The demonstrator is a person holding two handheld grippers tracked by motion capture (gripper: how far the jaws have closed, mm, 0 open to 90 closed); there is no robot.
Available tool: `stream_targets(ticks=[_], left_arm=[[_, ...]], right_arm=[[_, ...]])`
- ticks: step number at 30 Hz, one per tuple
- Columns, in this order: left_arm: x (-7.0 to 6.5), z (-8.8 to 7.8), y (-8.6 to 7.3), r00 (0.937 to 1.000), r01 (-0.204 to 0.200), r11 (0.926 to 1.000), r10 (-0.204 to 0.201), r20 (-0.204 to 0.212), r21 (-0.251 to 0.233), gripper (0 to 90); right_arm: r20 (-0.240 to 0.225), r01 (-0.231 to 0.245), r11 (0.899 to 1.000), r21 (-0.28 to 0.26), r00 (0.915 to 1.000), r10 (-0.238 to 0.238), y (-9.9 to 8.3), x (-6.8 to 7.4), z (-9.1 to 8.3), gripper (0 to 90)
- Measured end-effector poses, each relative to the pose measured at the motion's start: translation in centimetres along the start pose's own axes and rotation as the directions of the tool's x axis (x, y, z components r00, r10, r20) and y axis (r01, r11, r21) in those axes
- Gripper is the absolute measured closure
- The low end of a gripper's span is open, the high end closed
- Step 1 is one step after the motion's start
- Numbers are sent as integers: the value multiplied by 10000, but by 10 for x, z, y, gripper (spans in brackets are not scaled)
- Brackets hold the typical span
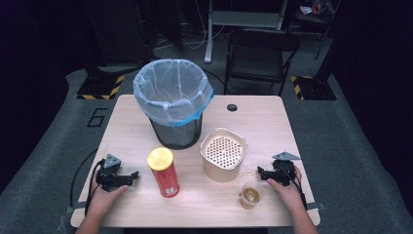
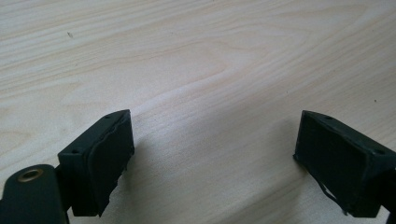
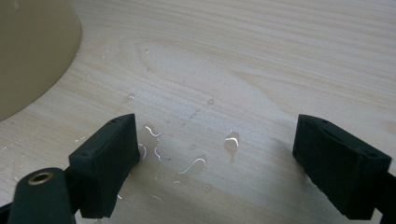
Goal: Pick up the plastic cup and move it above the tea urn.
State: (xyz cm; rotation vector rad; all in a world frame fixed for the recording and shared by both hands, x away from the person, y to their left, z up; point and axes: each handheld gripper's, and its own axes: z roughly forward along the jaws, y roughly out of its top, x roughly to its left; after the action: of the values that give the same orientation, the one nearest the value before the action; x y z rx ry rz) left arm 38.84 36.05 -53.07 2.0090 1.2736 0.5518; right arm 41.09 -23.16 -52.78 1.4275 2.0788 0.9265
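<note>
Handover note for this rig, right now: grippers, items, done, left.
Left gripper: open, empty, resting low on the table, left of the red can.
Right gripper: open, empty, near the beige strainer tub and the glass cup holding amber liquid.
Lined trash bin stands at the back.
Water drops lie on the table under the right jaws.
Done: nothing visibly in the bin.
Left: probably can and cup; nothing is gripped yet.

On the light wooden table (image 1: pixel 272 122), the black mesh bin with its translucent bag (image 1: pixel 174 102) stands at 12 o'clock, the red cylindrical can with a yellow lid (image 1: pixel 164 172) at 7 o'clock, the beige perforated-top container (image 1: pixel 223 154) centre-right, and the clear plastic cup (image 1: pixel 251 195) at 5 o'clock.
</note>
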Motion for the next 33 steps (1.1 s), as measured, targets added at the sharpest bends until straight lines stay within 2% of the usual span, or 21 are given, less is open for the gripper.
stream_targets(ticks=[15,17,21,23,24,26,27,30,33], left_arm=[[-2,-1,0,9997,199,9998,-198,-115,63,117],[-2,0,0,9997,220,9998,-220,-135,9,121],[-2,0,0,9995,255,9996,-256,-204,-97,131],[-2,0,0,9994,278,9995,-281,-211,-113,131],[-2,0,1,9995,258,9997,-259,-184,-14,131],[-1,0,1,9994,218,9998,-219,-251,-49,132],[-2,0,0,9992,302,9995,-305,-276,-117,137],[-2,0,1,9989,355,9994,-356,-292,-47,141],[-2,0,1,9990,342,9994,-344,-294,-49,141]], right_arm=[[-55,155,9999,-71,9999,-156,-1,-1,-1,158],[-53,245,9996,-108,9997,-246,-2,-1,-2,183],[-173,131,9998,-132,9998,-133,-3,1,-4,222],[-161,255,9994,-224,9995,-258,-3,1,-4,249],[-147,142,9997,-176,9998,-145,-3,2,-6,266],[-149,232,9997,-64,9996,-233,-3,1,-7,292],[-206,69,10000,47,9998,-68,-2,3,-8,319],[-403,336,9990,310,9987,-323,2,4,-10,408],[-642,464,9974,551,9970,-428,4,8,-12,434]])
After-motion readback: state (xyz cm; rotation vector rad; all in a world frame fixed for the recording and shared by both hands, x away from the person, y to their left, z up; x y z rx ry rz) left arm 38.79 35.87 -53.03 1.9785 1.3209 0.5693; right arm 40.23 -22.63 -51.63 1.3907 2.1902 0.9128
